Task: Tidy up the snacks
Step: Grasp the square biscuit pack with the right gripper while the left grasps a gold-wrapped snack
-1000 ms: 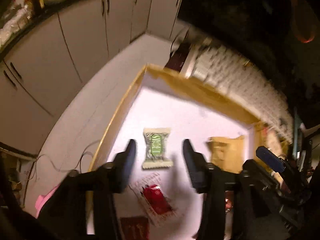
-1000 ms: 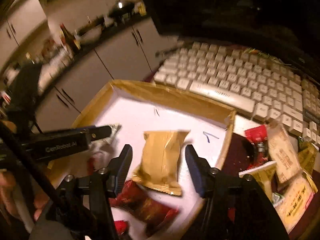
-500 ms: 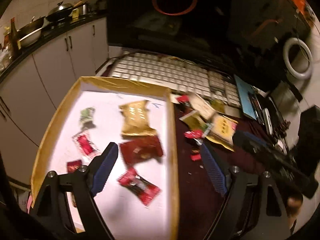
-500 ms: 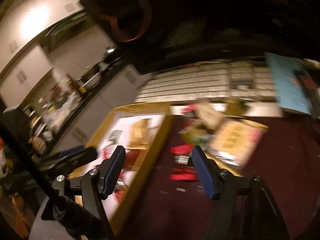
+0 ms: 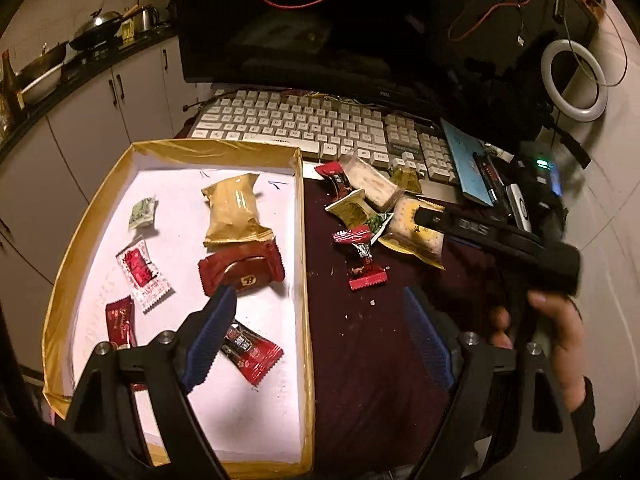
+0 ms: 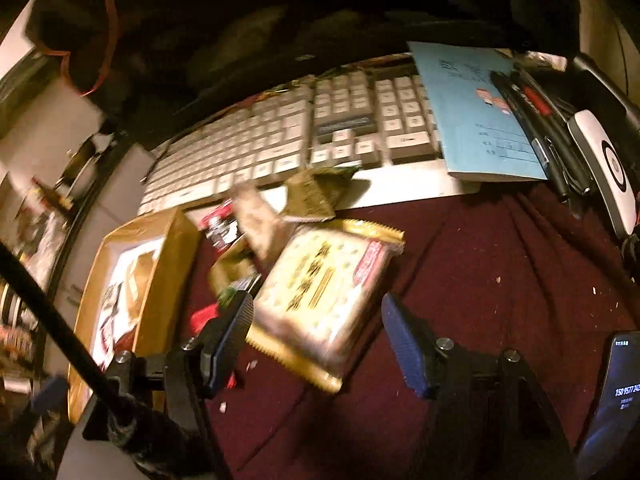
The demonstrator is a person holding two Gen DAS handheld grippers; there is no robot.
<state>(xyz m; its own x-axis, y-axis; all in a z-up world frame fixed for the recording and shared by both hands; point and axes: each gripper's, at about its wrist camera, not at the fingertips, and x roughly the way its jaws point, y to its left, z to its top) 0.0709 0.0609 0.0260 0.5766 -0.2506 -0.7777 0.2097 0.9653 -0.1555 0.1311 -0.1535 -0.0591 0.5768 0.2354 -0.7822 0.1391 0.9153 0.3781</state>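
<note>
A gold-rimmed white tray [image 5: 298,240] holds several snacks: a tan pack [image 5: 234,210], a dark red pack [image 5: 240,270], a green pack [image 5: 143,212] and small red packs. More snacks lie on the maroon cloth to its right, among them a yellow cracker pack [image 5: 414,228] and a red candy [image 5: 362,258]. My left gripper [image 5: 316,340] is open and empty above the tray's right rim. My right gripper [image 6: 316,332] is open, its fingers on either side of the yellow cracker pack [image 6: 320,300], not closed on it. The right gripper also shows in the left wrist view [image 5: 430,216].
A white keyboard [image 5: 304,124] and a dark monitor [image 5: 360,28] stand behind the snacks. A blue notebook [image 6: 476,108] with pens lies at the right. A phone [image 6: 616,400] is at the near right. Kitchen cabinets [image 5: 100,100] are at the left.
Both grippers pulled back from the tray and swung right. The right gripper moved from over the tan pack in the tray to the yellow cracker pack on the cloth.
</note>
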